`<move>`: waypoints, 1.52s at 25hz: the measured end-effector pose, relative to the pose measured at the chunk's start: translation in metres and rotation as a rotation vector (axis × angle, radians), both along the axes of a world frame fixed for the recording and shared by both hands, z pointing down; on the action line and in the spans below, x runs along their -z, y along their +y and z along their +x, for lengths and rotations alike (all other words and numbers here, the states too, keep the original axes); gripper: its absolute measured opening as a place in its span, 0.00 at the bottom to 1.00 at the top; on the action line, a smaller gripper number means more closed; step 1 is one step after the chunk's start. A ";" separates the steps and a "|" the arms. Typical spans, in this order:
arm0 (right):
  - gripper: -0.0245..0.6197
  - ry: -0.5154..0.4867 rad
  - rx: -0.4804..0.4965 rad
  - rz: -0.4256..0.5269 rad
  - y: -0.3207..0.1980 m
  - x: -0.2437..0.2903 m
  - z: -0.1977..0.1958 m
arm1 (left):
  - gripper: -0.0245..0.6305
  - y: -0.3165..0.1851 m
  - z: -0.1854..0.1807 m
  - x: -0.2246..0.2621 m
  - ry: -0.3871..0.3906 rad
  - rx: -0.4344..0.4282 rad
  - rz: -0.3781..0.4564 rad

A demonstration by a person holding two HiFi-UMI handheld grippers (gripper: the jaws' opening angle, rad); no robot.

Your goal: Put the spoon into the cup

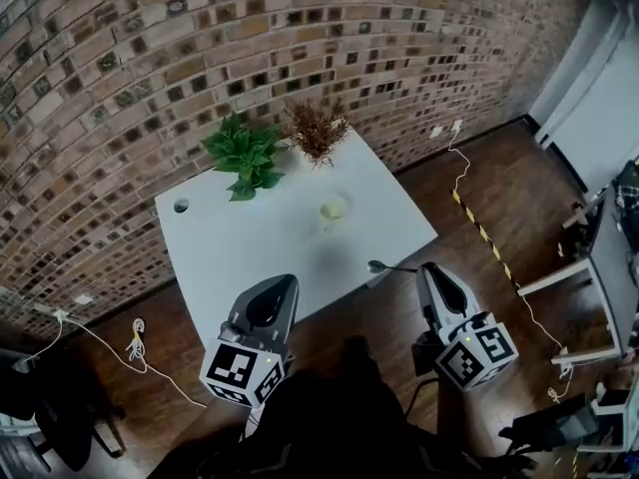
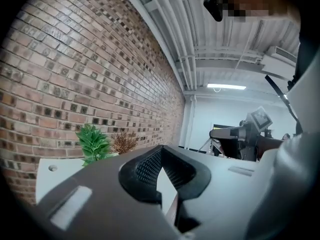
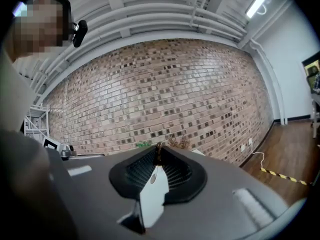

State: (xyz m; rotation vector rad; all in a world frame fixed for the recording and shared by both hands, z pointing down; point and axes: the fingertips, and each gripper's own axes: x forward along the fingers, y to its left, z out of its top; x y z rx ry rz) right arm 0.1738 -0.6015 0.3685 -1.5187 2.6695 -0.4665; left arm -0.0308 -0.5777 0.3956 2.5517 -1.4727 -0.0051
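A small pale cup (image 1: 332, 209) stands on the white table (image 1: 230, 242), right of its middle. My right gripper (image 1: 423, 267) hangs off the table's front right edge, shut on the handle of a metal spoon (image 1: 377, 265). The spoon's bowl sticks out to the left over that edge. In the right gripper view the jaws (image 3: 158, 148) meet at their tips on a thin dark piece, with the white table showing below. My left gripper (image 1: 291, 280) hovers at the table's front edge, left of the spoon. Its jaws (image 2: 161, 148) touch at the tips with nothing between them.
A green plant (image 1: 245, 156) and a dried brown plant (image 1: 316, 128) stand at the table's far edge by the brick wall. The table has a round hole (image 1: 181, 206) at its left. Cables and yellow-black tape (image 1: 479, 230) lie on the wooden floor; a white frame (image 1: 589, 277) stands at the right.
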 end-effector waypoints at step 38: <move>0.11 0.085 0.437 -0.104 -0.241 -0.069 -0.087 | 0.03 -0.161 -0.036 -0.020 0.035 0.382 -0.020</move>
